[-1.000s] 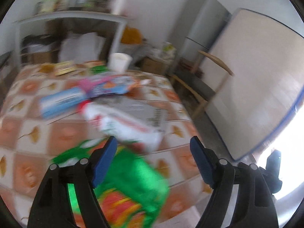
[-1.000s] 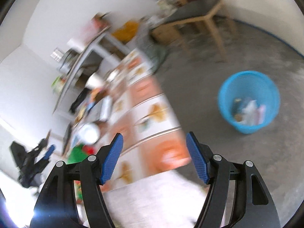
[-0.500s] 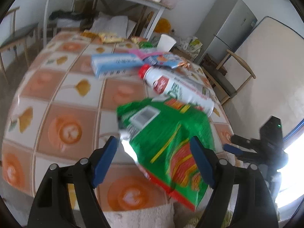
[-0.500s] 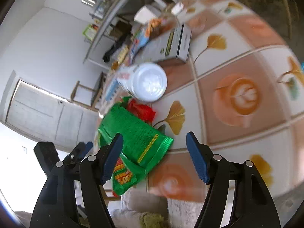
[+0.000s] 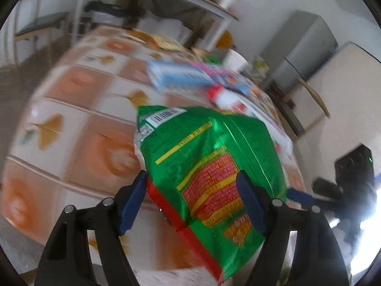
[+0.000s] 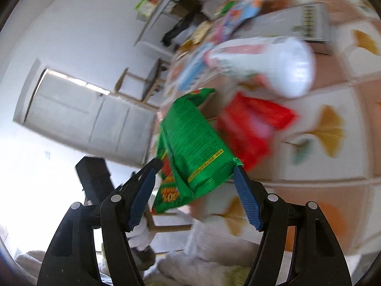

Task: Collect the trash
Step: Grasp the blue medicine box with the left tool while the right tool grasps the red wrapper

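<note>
A green snack bag with red and yellow print lies at the near edge of the tiled table, partly hanging over it. My left gripper straddles the bag's near end. Its jaws are closing, and I see no pad pressing the foil. In the right wrist view the same green bag sits between the fingers of my right gripper, which is open and apart from it. A red wrapper lies just behind the bag, and a white bottle lies on its side beyond that.
On the table behind the bag are the white bottle with a red cap, a blue box, a paper cup and a grey carton. A grey fridge and a wooden chair stand at the right.
Both grippers have closed in on the green bag, which now fills the gap between each pair of fingers. The right gripper swung from the floor and blue basket over to the table.
</note>
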Demonstrator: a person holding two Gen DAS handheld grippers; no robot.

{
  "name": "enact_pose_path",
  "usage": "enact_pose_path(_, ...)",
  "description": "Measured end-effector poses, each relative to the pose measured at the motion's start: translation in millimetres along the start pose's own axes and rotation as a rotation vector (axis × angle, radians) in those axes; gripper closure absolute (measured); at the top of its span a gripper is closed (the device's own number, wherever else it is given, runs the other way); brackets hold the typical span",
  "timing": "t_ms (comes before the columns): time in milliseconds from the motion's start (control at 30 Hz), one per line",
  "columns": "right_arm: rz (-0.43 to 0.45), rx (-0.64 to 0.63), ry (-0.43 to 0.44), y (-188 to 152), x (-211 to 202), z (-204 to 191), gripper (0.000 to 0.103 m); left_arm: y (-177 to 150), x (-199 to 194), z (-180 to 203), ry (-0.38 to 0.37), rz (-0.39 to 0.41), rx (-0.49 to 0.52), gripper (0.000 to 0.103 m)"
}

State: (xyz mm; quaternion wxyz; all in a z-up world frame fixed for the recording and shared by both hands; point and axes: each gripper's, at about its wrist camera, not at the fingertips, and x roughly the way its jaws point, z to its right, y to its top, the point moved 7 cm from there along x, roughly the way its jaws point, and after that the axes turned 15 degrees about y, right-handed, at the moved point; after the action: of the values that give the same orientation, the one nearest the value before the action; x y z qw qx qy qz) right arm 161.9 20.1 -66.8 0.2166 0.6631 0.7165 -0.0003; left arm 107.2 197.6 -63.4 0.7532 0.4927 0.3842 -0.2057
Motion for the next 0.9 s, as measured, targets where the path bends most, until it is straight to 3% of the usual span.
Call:
enact_pose_path(67, -0.028, -0.044, -0.024, 0, 16, -3, 0.037, 10, -1, -17, 0.059, 0.032, -0.026, 0.03)
enact_pose_path(200, -0.079, -0.166, -0.187, -7, 27, -7, 0.037, 21, -4, -43, 0.142, 0.079, -0.055, 0.03)
enact_pose_path(400, 0.023, -0.317, -0.344, 8, -13, -14, 0.036, 28, -7, -61, 0.185, 0.122, -0.055, 0.03)
enact_pose_path(500, 0.028, -0.347, -0.461, 15, -23, 0, 0.036, 32, -8, -61, 0.181, 0.13, -0.06, 0.03)
enact_pose_path(700, -0.032, -0.449, -0.572, 24, 2, 16, 0.049, 44, -17, -55, 0.146, 0.149, -0.041, 0.03)
enact_pose_path(800, -0.081, -0.464, -0.578, 22, 15, 23, 0.053, 62, -21, -49, 0.117, 0.15, -0.02, 0.03)
enact_pose_path(900, -0.13, -0.455, -0.605, 20, 21, 36, 0.07, 89, -20, -34, 0.059, 0.125, 0.04, 0.029)
